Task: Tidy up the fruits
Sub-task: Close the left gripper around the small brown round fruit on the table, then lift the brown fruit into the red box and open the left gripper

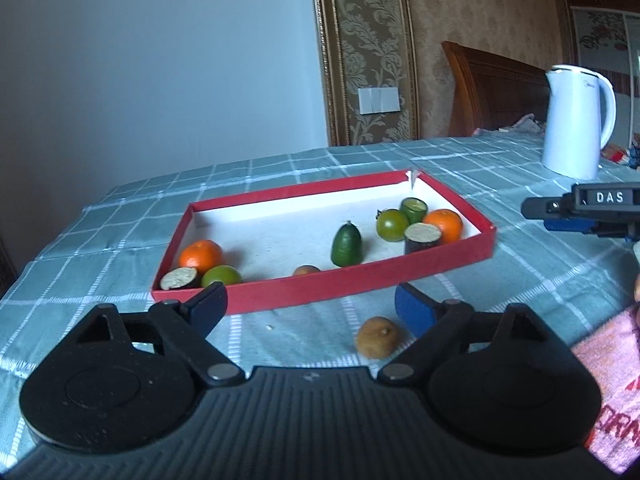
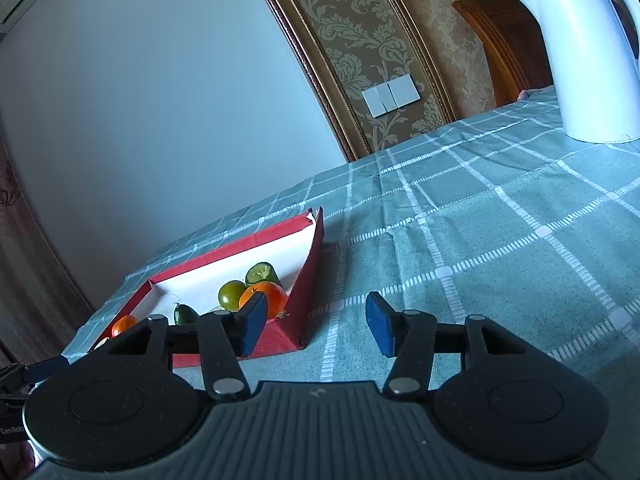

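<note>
A red box (image 1: 360, 292) with low walls sits on a table with a green checked cloth (image 1: 500, 272). Fruit lies inside the box. At its 8 o'clock corner there is an orange (image 1: 200, 255), a green round fruit (image 1: 221, 276) and a cut piece with a pale face (image 1: 180, 279). Near the middle stands a dark green pointed fruit (image 1: 346, 245). At 3 o'clock there is another orange (image 1: 444, 224), a green tomato (image 1: 393, 224) and two more cut pieces. A brown kiwi (image 1: 377, 337) lies on the cloth outside the box, at 6 o'clock from it. The left gripper (image 1: 310, 306) is wide open and holds nothing; the kiwi sits just by its right finger. The right gripper (image 2: 316, 324) is partly open and empty over the cloth. A white kettle (image 2: 588, 56) stands far off at 2 o'clock.
</note>
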